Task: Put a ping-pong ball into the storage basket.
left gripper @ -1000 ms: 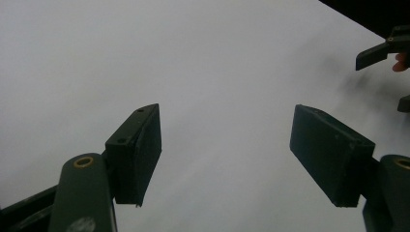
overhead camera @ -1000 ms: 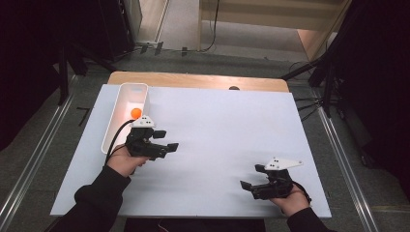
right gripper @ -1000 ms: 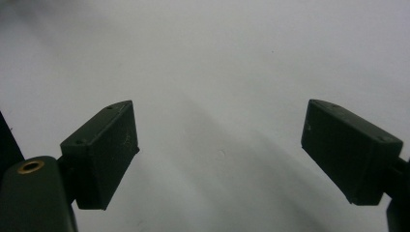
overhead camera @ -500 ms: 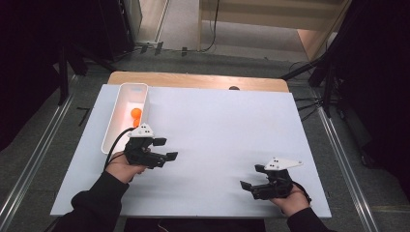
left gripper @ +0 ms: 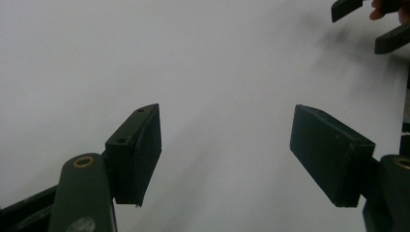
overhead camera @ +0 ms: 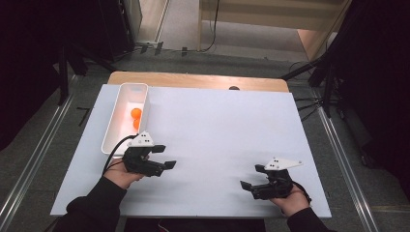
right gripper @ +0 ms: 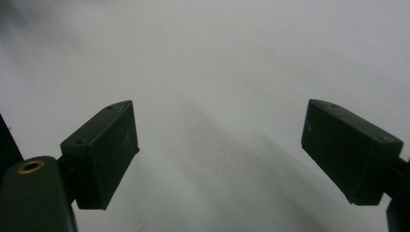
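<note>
Left hand-held gripper (overhead camera: pixel 164 157) and right hand-held gripper (overhead camera: pixel 251 177), jaws spread and empty, over the white tabletop (overhead camera: pixel 217 130). Two orange balls (overhead camera: pixel 136 113) lie in the white tray (overhead camera: pixel 116 126), just beyond the left one.

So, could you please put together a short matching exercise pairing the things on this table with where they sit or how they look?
Things:
1. left gripper
2. right gripper
3. white tray
4. orange balls

Descriptions:
A. long and narrow, at the sheet's far left
B. inside the tray
C. open, empty, just in front of the tray's near end
D. open, empty, near the sheet's front right

Pairs: 1-C, 2-D, 3-A, 4-B
</note>
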Demonstrator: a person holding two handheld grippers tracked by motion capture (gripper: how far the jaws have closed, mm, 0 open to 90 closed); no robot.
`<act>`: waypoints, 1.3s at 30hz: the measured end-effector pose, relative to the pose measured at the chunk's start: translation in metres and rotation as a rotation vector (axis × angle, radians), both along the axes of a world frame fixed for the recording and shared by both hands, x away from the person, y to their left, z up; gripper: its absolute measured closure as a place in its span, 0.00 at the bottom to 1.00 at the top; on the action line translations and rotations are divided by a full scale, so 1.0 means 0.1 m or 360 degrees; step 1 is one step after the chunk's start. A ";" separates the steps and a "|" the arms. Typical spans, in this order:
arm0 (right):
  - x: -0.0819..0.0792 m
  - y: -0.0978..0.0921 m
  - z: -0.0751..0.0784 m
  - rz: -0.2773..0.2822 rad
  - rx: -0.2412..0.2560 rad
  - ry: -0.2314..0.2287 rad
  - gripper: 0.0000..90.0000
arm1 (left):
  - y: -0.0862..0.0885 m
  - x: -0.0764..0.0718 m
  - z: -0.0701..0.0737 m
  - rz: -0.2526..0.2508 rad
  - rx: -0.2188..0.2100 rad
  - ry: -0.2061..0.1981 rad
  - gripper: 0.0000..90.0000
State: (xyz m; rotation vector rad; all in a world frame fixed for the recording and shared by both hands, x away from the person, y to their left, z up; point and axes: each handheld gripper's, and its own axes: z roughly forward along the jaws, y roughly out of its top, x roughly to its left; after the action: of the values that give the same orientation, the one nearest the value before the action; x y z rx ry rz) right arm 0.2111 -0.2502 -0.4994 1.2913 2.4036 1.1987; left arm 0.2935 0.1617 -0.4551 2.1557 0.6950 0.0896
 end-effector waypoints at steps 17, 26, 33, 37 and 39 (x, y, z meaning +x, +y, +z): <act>0.00 0.00 0.00 -0.0004 0.0000 0.0008 0.13 | 0.09 -0.09 -0.11 -0.0038 0.0041 0.0028 0.30; -0.01 0.00 0.00 -0.0006 -0.0001 0.0012 0.13 | 0.15 -0.13 -0.16 -0.0073 0.0082 0.0042 0.30; -0.01 0.00 0.00 -0.0005 -0.0001 0.0012 0.13 | 0.18 -0.15 -0.19 -0.0078 0.0105 0.0058 0.30; -0.01 0.00 0.00 -0.0004 -0.0002 0.0011 0.13 | 0.20 -0.17 -0.19 -0.0080 0.0110 0.0057 0.30; -0.01 0.00 0.00 -0.0005 -0.0003 0.0011 0.13 | 0.21 -0.17 -0.19 -0.0080 0.0111 0.0054 0.30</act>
State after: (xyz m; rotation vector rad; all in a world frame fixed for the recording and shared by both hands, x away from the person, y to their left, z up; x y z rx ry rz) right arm 0.2105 -0.2498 -0.4995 1.3005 2.4059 1.1927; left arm 0.2762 0.1826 -0.4743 2.2447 0.6656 0.0510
